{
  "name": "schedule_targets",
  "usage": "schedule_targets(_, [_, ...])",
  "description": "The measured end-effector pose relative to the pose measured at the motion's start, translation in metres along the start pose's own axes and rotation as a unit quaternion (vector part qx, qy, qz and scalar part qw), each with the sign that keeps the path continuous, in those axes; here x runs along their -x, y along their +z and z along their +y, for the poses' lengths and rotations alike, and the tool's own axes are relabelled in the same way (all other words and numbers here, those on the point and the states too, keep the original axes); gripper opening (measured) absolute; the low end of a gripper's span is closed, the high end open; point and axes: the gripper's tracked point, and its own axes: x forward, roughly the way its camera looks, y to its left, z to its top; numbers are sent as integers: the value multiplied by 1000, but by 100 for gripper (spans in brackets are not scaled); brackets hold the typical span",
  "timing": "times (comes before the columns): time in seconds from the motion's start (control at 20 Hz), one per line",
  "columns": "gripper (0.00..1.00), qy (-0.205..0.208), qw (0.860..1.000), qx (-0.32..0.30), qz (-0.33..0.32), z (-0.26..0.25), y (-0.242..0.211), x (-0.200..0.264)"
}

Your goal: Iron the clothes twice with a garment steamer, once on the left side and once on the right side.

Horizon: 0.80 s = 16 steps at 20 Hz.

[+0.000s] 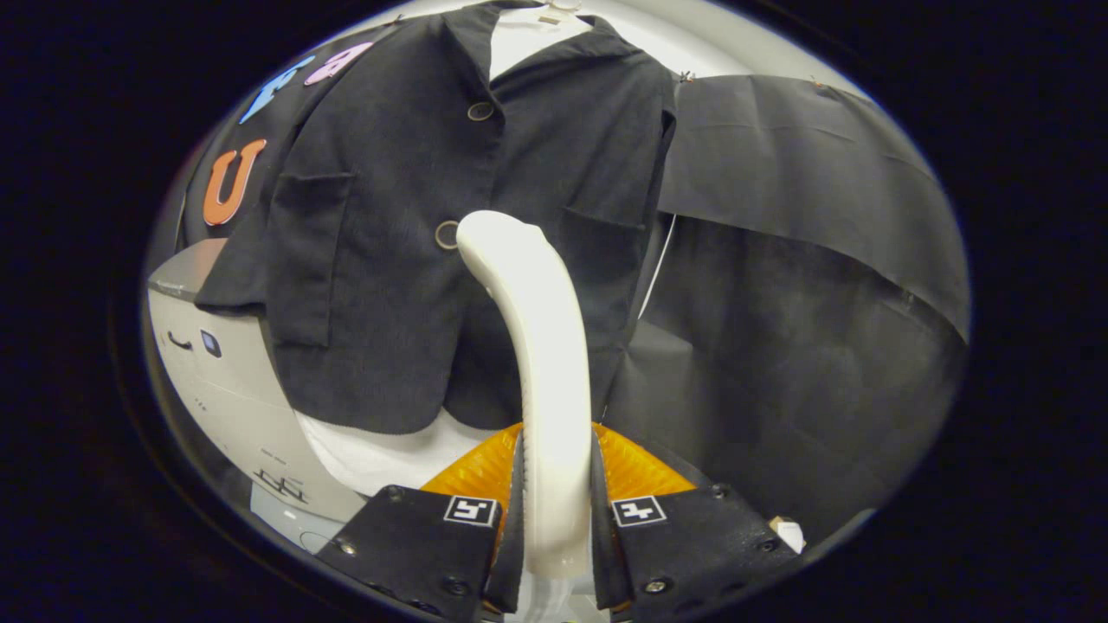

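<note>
In the gripper view, we see the gripper (pixel 556 510) closed on the handle of the steamer (pixel 541 363), one finger pressing each side of the pale curved handle. The handle rises from between the fingers toward twelve o'clock and bends slightly toward eleven at its top, where the head meets the dark jacket (pixel 450 234). We cannot tell whether the head's face touches the cloth or only sits just before it, since the face is turned away from us.

The jacket hangs upright on a hanger (pixel 554 10), straight ahead of the fingers, over a white shirt (pixel 381 454) whose hem shows below it at about seven o'clock. The steamer head sits just beside the lower button (pixel 447 234), near the jacket's centre line, with the buttoned front running up toward twelve.

We judge that the next stroke depends on this: the jacket's long axis is vertical, and one front panel lies toward ten o'clock from the head, the other toward two. A pass on either side means shifting sideways, then travelling along the hang of the cloth.

A pale machine (pixel 216 363) stands at eight o'clock.
</note>
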Motion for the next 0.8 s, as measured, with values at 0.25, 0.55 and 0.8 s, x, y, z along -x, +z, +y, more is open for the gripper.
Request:
schedule_targets(0.25, [35,1,1000,11,22,4,-28,0])
schedule_targets(0.55, [35,11,999,5,33,6,-33,-1])
schedule_targets(0.8, [35,38,998,-19,41,8,-33,-2])
